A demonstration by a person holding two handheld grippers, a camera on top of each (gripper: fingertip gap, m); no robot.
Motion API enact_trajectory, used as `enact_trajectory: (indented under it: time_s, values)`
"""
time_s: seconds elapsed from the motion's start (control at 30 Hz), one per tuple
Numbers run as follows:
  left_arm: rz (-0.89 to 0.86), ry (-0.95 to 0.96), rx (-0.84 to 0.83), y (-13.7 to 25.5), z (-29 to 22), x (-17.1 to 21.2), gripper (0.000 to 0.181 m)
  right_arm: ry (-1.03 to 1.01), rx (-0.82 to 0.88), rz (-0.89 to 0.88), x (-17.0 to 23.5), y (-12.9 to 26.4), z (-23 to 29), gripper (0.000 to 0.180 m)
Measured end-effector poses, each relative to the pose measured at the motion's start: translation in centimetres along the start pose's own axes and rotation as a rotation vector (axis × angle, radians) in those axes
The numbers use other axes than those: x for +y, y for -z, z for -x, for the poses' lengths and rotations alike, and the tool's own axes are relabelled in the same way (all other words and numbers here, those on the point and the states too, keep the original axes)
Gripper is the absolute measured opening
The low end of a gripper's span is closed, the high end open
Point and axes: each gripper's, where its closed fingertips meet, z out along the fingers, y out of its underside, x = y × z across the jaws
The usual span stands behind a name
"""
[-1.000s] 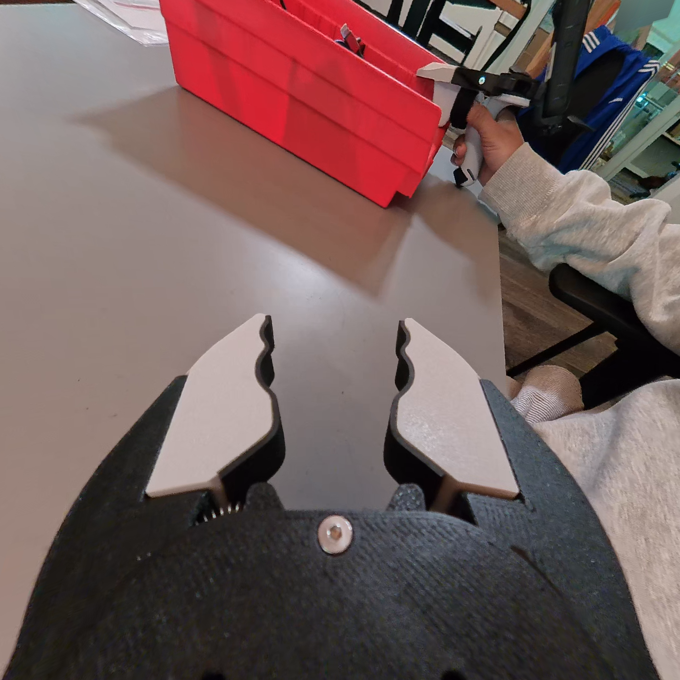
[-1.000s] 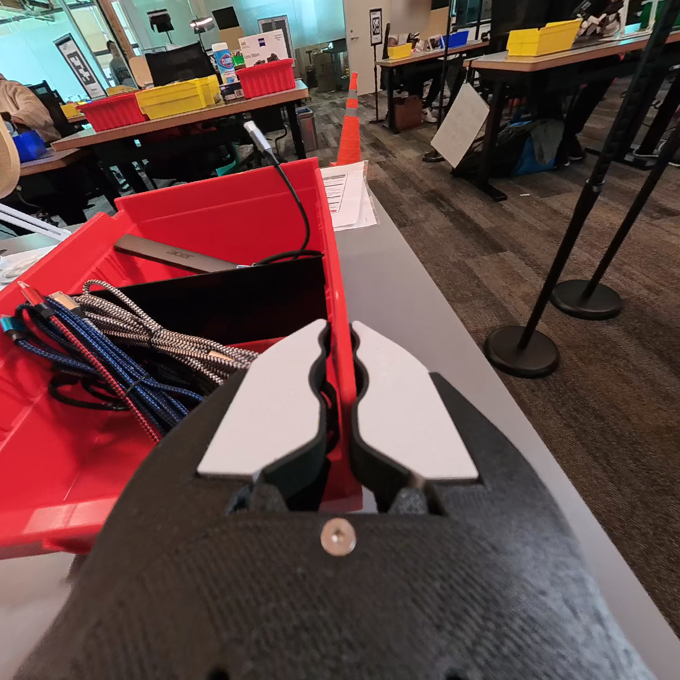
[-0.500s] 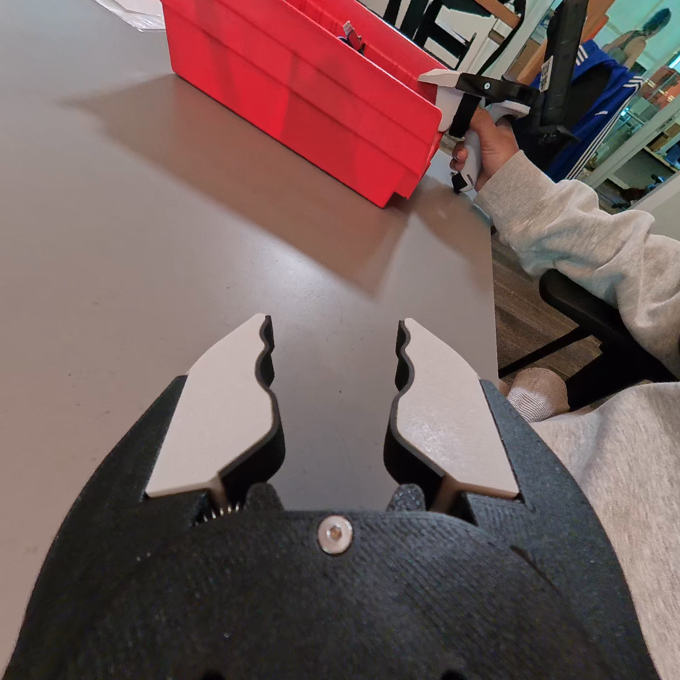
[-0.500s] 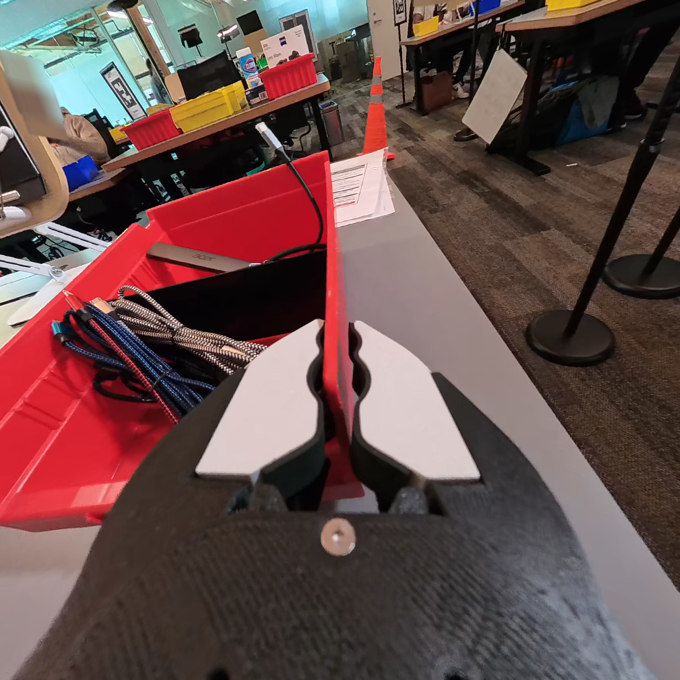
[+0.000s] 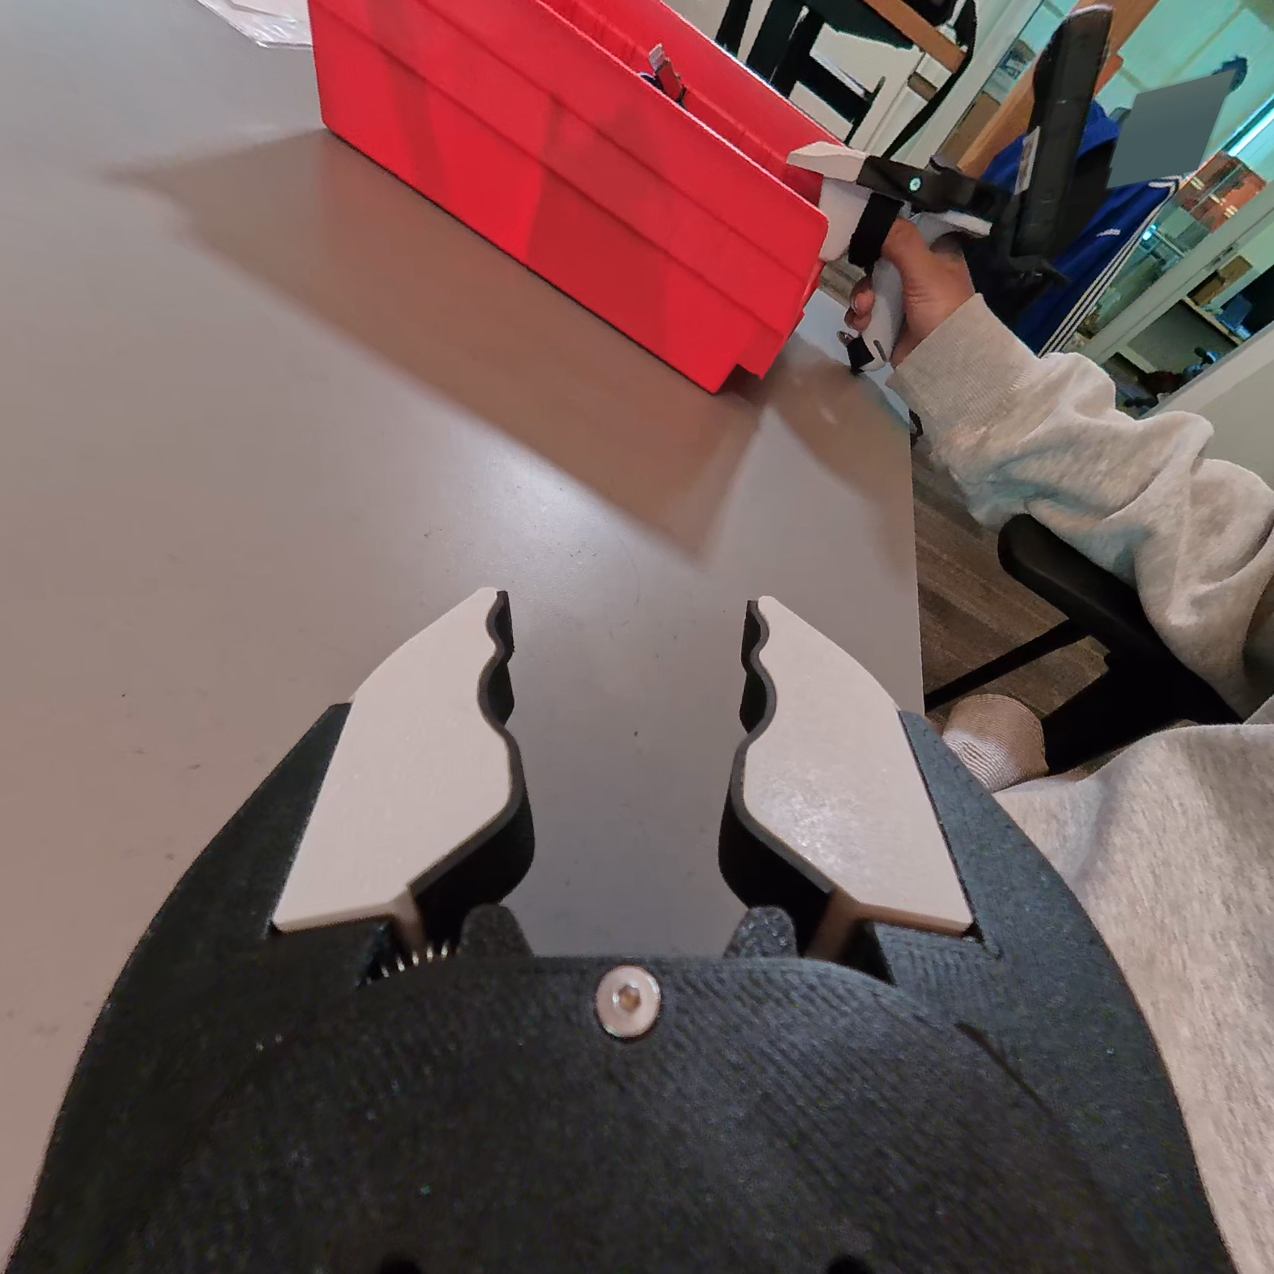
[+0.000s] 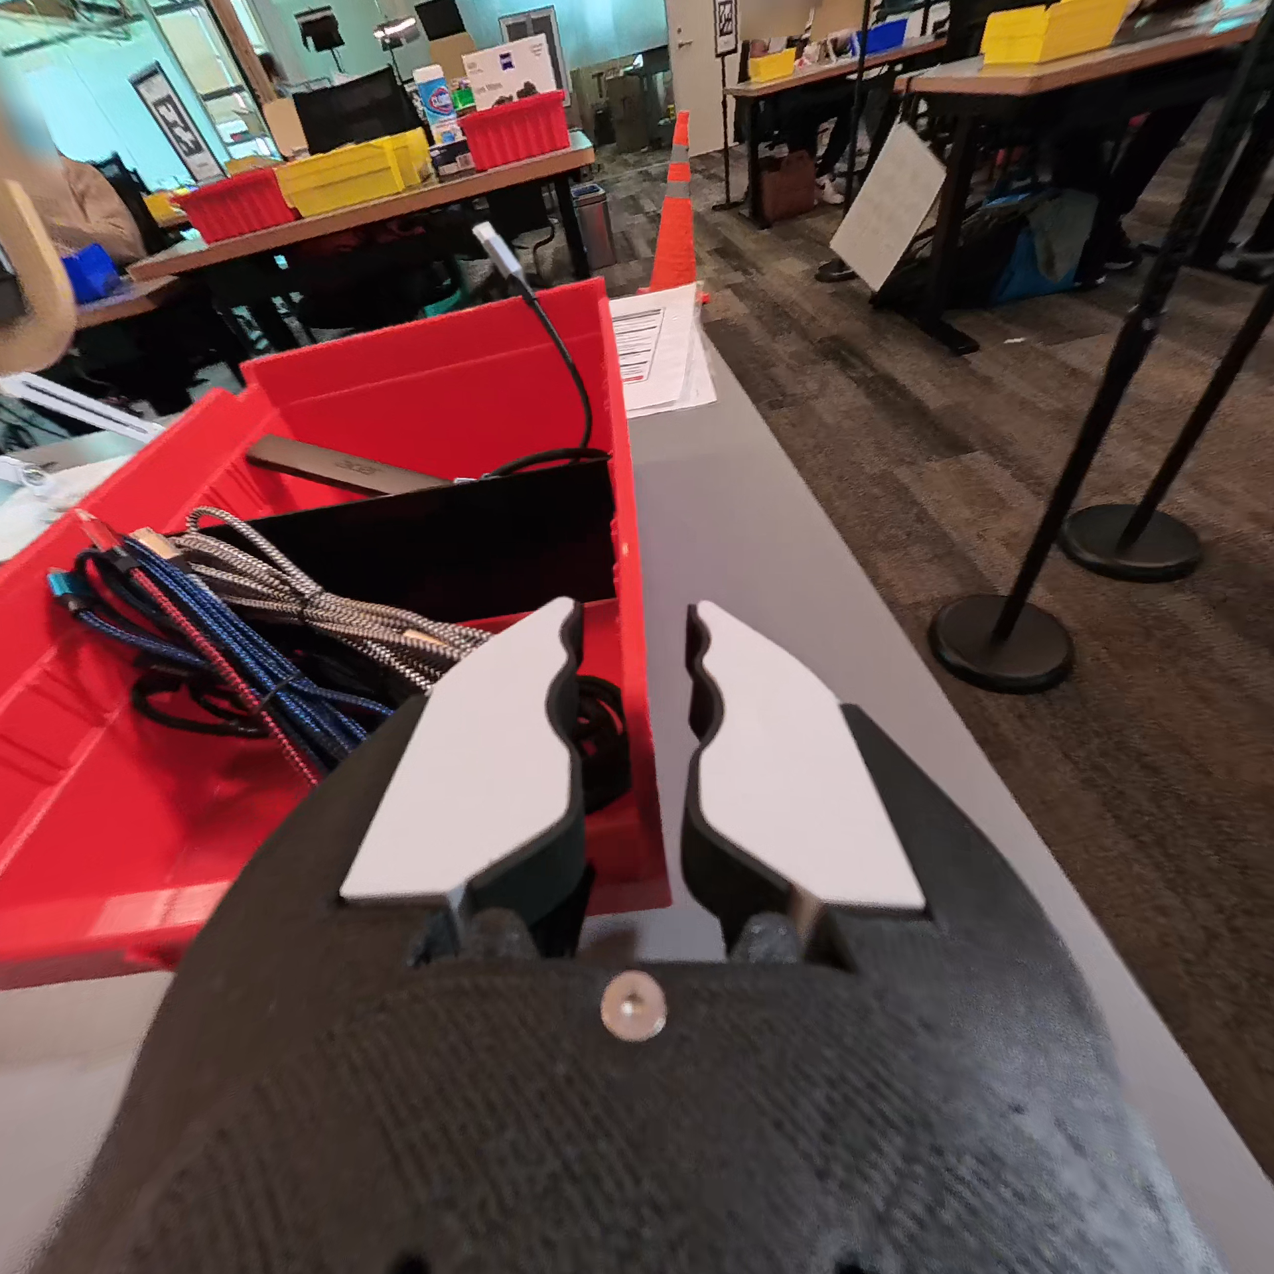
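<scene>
Red plastic bin point(image 6: 441, 386) sits at the right-hand side of my grey tabletop point(image 6: 744, 551), its long side wall running close beside the table's edge, with only a narrow bare strip between them. My right gripper point(image 6: 631, 613) straddles that wall at the near corner, jaws released, a gap showing on each side of the rim. Inside the bin I see braided blue, red and grey cables point(image 6: 227, 613), a black divider panel point(image 6: 448, 544) and a flat dark device point(image 6: 338, 469). Beyond the far wall lie white paper sheets point(image 6: 655, 351). My left gripper point(image 5: 627, 613) hovers with its jaws spread wide and empty over bare tabletop, well apart from the bin point(image 5: 551, 186), with wide free surface to its left and the table edge near on its right.
</scene>
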Motion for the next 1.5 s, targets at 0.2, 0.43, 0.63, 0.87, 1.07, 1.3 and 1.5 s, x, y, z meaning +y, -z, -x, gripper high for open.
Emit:
enact_trajectory:
  time_s: [0.2, 0.43, 0.63, 0.87, 1.07, 1.3, 1.5]
  values:
    - [-0.003, 0.022, 0.008, 0.0, 0.1, 0.0, 0.066, 0.206, 0.191, -0.197, -3.7, 0.6, -0.7, 0.062]
    - [-0.002, 0.041, 0.022, 0.0, 0.0, 0.1, 0.066, 0.199, 0.158, -0.022, -0.6, -1.8, -0.2, 0.067]
    - [-0.002, 0.046, 0.024, 0.0, 0.0, 0.1, 0.066, 0.119, 0.060, 0.039, 0.1, -2.3, 0.3, 0.049]
    - [0.003, 0.047, 0.024, -0.1, 0.0, 0.2, 0.066, -0.184, -0.080, 0.114, 1.3, -2.7, 0.6, 0.013]
    - [0.005, 0.034, 0.018, -0.2, -0.1, 0.2, 0.066, -0.284, -0.086, 0.082, 1.2, -2.4, 0.6, 0.013]
    - [0.008, 0.009, 0.013, -0.3, -0.4, 0.3, 0.067, -0.367, -0.090, 0.074, 1.4, -1.3, 1.4, 0.010]
    - [-0.014, -0.057, 0.008, 0.9, -1.6, -1.1, 0.083, -0.413, -0.181, 0.073, 0.0, -0.4, 5.1, 0.008]
